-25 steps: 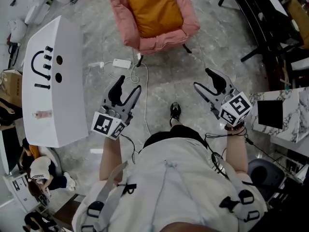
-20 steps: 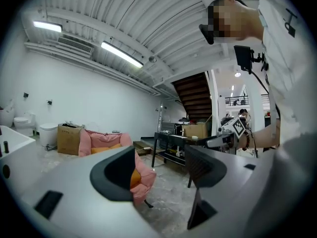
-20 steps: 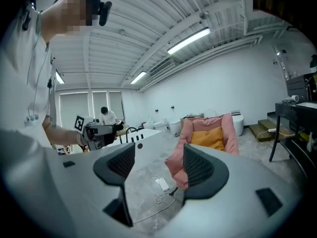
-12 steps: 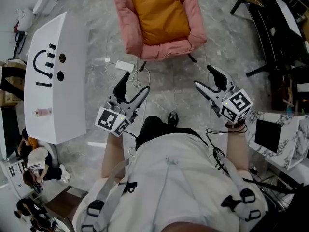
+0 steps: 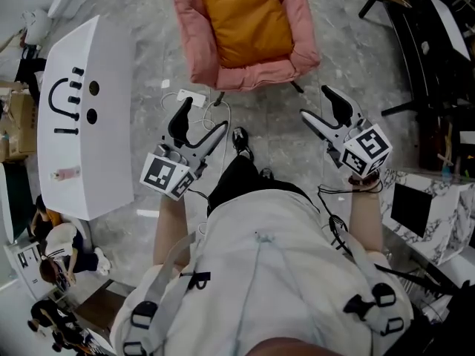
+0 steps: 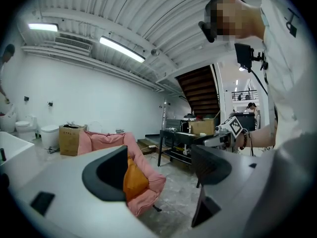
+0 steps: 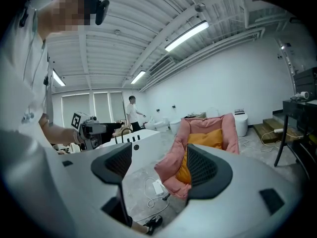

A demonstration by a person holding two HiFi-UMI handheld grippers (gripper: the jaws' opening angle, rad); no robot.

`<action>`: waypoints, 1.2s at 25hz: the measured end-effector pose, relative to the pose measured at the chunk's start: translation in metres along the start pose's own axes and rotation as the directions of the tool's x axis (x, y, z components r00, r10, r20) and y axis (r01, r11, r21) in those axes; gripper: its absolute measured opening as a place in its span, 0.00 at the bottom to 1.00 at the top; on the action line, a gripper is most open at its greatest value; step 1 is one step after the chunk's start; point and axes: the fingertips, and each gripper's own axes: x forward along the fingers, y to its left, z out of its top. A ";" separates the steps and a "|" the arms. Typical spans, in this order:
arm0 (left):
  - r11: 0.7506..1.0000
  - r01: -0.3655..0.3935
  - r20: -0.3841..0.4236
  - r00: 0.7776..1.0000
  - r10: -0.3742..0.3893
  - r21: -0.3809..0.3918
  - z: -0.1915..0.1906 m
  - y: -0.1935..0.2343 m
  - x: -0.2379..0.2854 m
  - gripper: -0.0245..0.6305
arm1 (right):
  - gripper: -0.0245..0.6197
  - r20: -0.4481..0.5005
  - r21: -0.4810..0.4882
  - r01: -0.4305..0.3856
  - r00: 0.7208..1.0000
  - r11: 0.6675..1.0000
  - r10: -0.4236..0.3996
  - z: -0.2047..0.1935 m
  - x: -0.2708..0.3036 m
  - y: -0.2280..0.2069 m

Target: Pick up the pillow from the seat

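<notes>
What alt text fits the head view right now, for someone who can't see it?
An orange pillow lies in a pink seat just ahead of the person. The left gripper and right gripper point toward it, short of it, jaws opening with nothing between them.

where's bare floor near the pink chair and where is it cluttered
Bare floor lies before the pink chair, and right of it toward the black furniture. Crowded: charger and cable between chair and white tub.

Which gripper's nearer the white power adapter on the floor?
Left. The left gripper hangs almost over the white power adapter; right gripper far to its right. Both jaws opening, empty.
</notes>
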 end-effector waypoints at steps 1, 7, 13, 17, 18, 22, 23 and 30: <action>1.000 0.000 0.001 1.000 0.000 -0.005 -0.001 0.005 0.004 0.63 | 0.55 0.003 0.004 0.007 1.000 1.000 -0.007 0.001 0.003 -0.006; 1.000 0.015 -0.005 1.000 -0.015 0.005 -0.001 0.046 0.030 0.63 | 0.55 -0.011 0.004 0.027 1.000 1.000 -0.027 0.010 0.036 -0.031; 0.999 0.046 -0.016 0.999 -0.047 -0.012 -0.002 0.096 0.059 0.63 | 0.55 -0.044 -0.003 0.061 0.997 0.998 -0.062 0.025 0.077 -0.054; 0.999 0.044 0.021 0.999 -0.043 -0.022 0.010 0.142 0.077 0.63 | 0.55 -0.033 0.015 0.089 0.996 0.996 -0.089 0.044 0.109 -0.078; 0.998 0.045 0.027 0.999 -0.044 -0.033 0.011 0.153 0.080 0.63 | 0.55 -0.033 0.016 0.094 0.995 0.995 -0.094 0.047 0.117 -0.082; 0.996 0.059 0.025 0.998 -0.057 -0.073 0.013 0.196 0.094 0.63 | 0.55 -0.046 0.016 0.106 0.993 0.994 -0.106 0.057 0.153 -0.096; 0.994 0.068 0.022 0.998 -0.066 -0.081 0.012 0.206 0.098 0.63 | 0.55 -0.046 0.017 0.110 0.993 0.994 -0.109 0.059 0.162 -0.100; 0.992 0.106 0.003 0.994 -0.106 -0.062 0.012 0.247 0.137 0.64 | 0.56 -0.065 0.050 0.076 0.995 0.996 -0.073 0.058 0.208 -0.111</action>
